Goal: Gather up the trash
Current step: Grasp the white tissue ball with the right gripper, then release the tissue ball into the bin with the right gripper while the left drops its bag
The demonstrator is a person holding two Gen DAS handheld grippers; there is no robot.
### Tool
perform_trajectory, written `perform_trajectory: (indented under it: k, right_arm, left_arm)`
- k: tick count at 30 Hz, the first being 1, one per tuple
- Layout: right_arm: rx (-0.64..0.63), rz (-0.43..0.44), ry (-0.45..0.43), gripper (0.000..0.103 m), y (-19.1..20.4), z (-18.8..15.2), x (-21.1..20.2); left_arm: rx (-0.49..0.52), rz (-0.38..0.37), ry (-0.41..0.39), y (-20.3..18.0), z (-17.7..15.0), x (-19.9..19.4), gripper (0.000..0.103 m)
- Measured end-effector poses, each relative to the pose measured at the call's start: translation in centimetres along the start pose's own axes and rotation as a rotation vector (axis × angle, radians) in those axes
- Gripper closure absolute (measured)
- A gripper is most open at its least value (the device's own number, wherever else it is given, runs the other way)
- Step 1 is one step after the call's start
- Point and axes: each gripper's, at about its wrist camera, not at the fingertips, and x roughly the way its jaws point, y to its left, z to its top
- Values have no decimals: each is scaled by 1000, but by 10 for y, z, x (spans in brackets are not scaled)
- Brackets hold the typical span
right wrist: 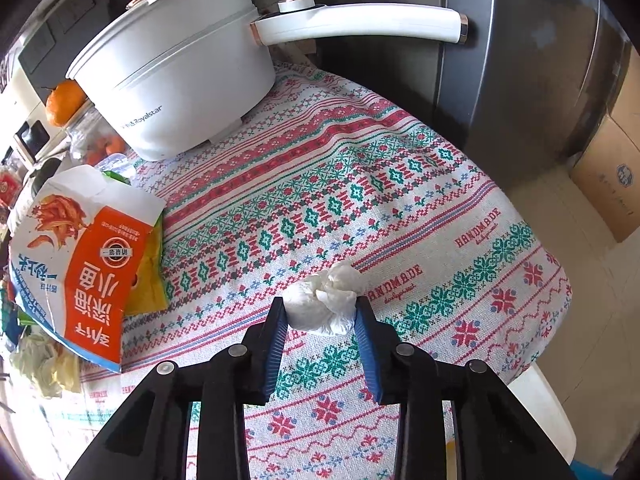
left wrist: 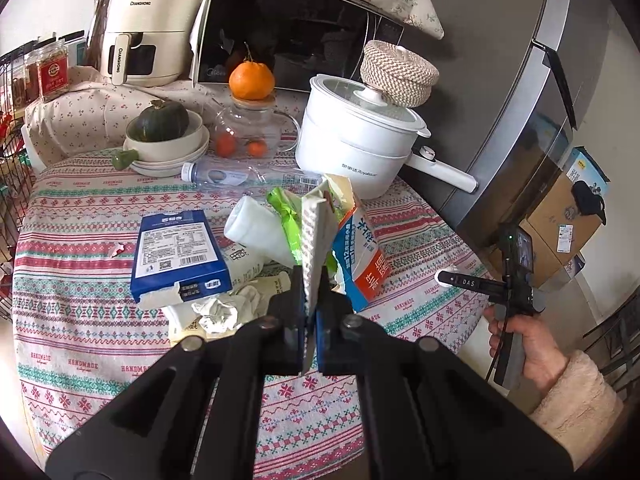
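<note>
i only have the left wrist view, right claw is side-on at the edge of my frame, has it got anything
Observer: Yes. In the right wrist view, a crumpled white tissue wad sits between the pads of the right claw, touching both.
Operator: is it off the table
Observer: It doesn't look lifted. It appears to rest on the tablecloth, near the table's rounded edge.
Operator: anything else close by
Observer: Only the orange and white carton, off to the left in that view. A yellow wrapper pokes out from behind it.
</note>
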Motion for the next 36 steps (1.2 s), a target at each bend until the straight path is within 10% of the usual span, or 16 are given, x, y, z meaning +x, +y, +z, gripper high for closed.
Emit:
perform_trajectory:
  k: [21, 36]
  right_arm:
    - [-69, 146, -253, 70, -18, -50, -187]
    - [80, 26, -173, 70, -114, -106, -207]
  left_arm:
    - [170, -146, -61, -86, -7, -15, 98]
    - [413, -280, 85, -209, -66, 25, 98]
